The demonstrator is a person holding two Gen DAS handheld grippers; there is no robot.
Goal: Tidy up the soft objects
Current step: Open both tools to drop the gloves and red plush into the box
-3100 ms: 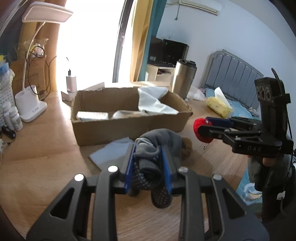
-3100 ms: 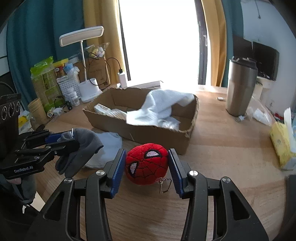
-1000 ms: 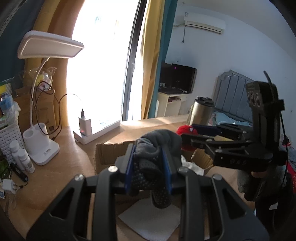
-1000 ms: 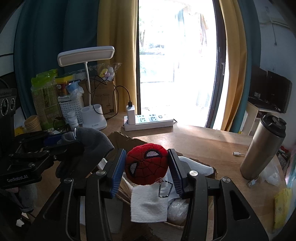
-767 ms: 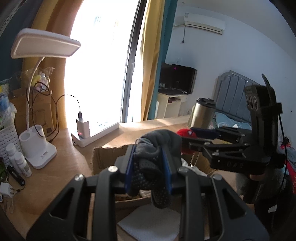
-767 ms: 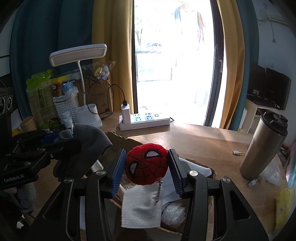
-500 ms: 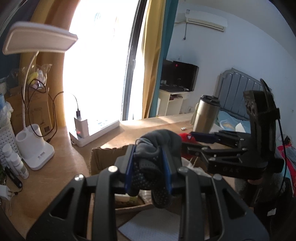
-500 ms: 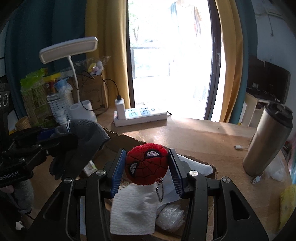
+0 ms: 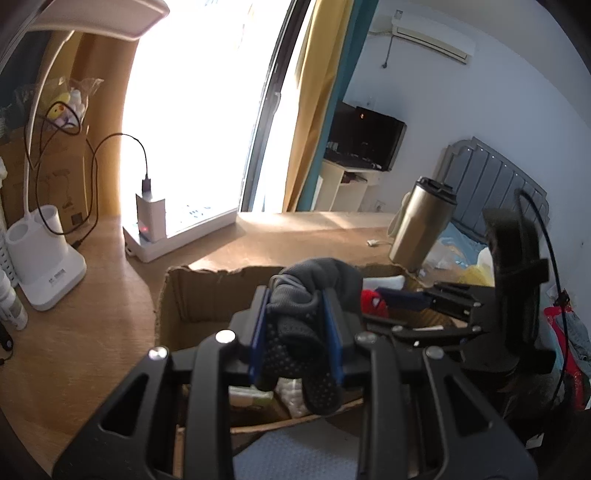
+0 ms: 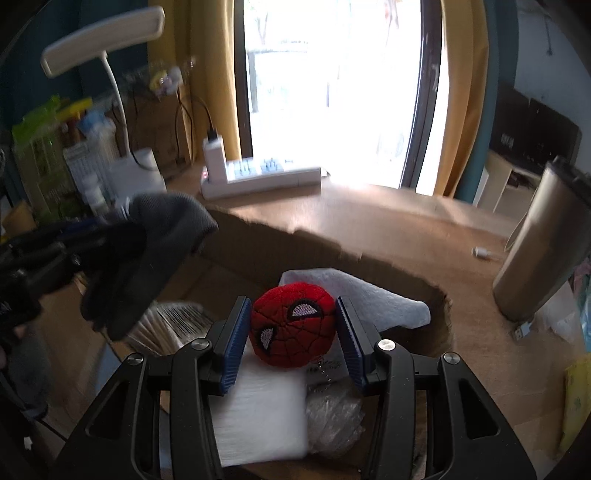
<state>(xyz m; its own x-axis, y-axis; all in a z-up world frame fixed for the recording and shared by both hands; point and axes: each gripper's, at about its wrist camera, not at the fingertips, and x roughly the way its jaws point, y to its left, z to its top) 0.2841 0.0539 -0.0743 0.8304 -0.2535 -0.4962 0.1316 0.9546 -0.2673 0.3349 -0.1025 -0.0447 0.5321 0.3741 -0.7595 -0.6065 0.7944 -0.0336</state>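
Desk lamp (image 9: pixel 92 18): head cut by top edge.
Cardboard box (image 9: pixel 221 291): near wall hidden behind gripper.
Left gripper (image 10: pixel 48 254): motion-blurred, cut off at left.

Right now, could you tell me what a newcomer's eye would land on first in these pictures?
Probably the round red plush spider-mask toy, clamped in the right gripper above the open brown cardboard box. Next, the dark grey knitted glove with grip dots, pinched in the left gripper over the same box. Behind both, the bright window washes out the white power strip on the wooden desk.
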